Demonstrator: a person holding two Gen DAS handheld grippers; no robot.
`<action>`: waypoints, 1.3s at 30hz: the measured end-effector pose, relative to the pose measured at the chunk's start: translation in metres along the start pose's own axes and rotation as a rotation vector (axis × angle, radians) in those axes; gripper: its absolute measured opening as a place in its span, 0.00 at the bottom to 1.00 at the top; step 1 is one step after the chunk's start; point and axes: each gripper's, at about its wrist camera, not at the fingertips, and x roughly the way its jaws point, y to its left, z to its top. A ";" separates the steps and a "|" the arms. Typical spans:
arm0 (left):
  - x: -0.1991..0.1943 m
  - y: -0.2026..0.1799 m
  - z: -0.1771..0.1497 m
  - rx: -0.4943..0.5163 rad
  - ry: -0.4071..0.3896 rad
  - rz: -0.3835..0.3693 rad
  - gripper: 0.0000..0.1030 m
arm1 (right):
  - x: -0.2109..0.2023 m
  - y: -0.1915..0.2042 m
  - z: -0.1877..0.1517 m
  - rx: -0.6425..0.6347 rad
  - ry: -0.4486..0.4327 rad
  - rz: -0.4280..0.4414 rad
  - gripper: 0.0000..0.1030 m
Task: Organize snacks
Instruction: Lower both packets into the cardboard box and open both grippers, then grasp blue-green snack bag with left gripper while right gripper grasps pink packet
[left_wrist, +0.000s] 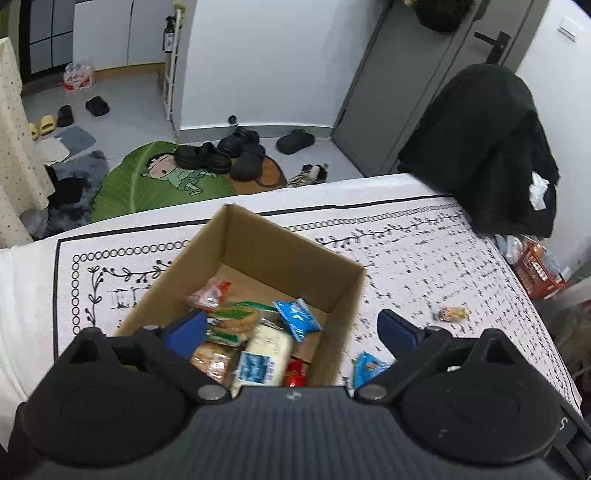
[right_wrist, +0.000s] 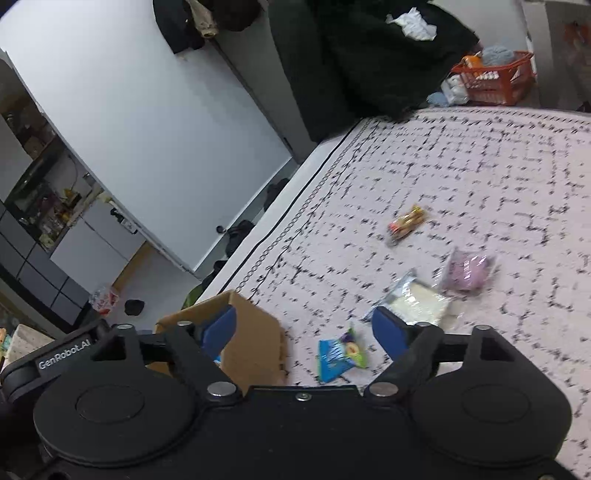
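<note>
On the patterned cloth (left_wrist: 424, 258) covering the counter stands an open cardboard box (left_wrist: 258, 258), partly filled with snack packets: an orange one at the back, a green-banded pack of biscuits, a blue sachet (left_wrist: 298, 318) leaning on the inner wall, a pale wrapped block (left_wrist: 264, 354) and something red (left_wrist: 295, 373) at the near corner. The left gripper (left_wrist: 291, 330) hovers over the box's near edge, its jaws wide apart and holding nothing; the box's contents lie directly between and below them. The right gripper (right_wrist: 304, 328) hangs over the cloth just beside the box, jaws likewise spread and empty. A blue packet (right_wrist: 341, 354) lies on the cloth between its jaws, close to the box's outer wall. Just beyond its right jaw rests a clear pack with a pale filling (right_wrist: 413, 301), and past that a pinkish packet (right_wrist: 467, 273), blurred, possibly a sweet. A small orange-yellow wrapper (right_wrist: 406, 221) sits farther out, apart from the rest.
</note>
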 end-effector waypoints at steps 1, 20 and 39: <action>-0.002 -0.003 -0.001 -0.002 -0.002 -0.010 1.00 | -0.003 -0.003 0.001 0.005 -0.008 -0.009 0.82; -0.006 -0.072 -0.041 0.103 0.014 -0.082 1.00 | -0.038 -0.095 0.019 0.227 -0.057 -0.045 1.00; 0.037 -0.104 -0.074 0.161 0.035 -0.047 0.97 | -0.017 -0.138 0.024 0.313 -0.038 -0.046 0.89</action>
